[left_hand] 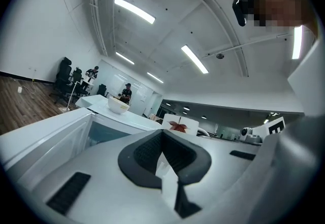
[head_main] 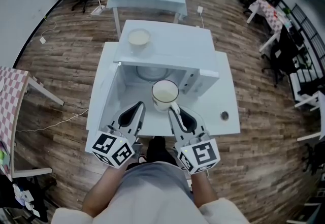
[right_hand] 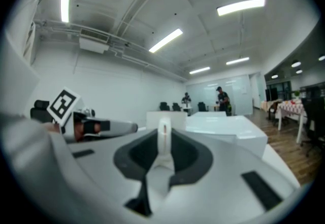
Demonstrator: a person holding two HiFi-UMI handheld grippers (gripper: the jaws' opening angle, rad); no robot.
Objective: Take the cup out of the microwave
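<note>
Right gripper (head_main: 175,112) pinches the handle (right_hand: 163,139) of the cup (head_main: 165,93) at the mouth of the open microwave (head_main: 175,40), left gripper (head_main: 137,111) has jaws pressed together, empty; best to draw the cup back level and slowly

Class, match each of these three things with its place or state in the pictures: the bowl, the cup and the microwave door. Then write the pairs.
Things:
1. bowl
2. cup
3. microwave door

Places and states:
A. swung open
B. on top of the microwave
C. held by its handle in the right gripper

Pairs: 1-B, 2-C, 3-A.
</note>
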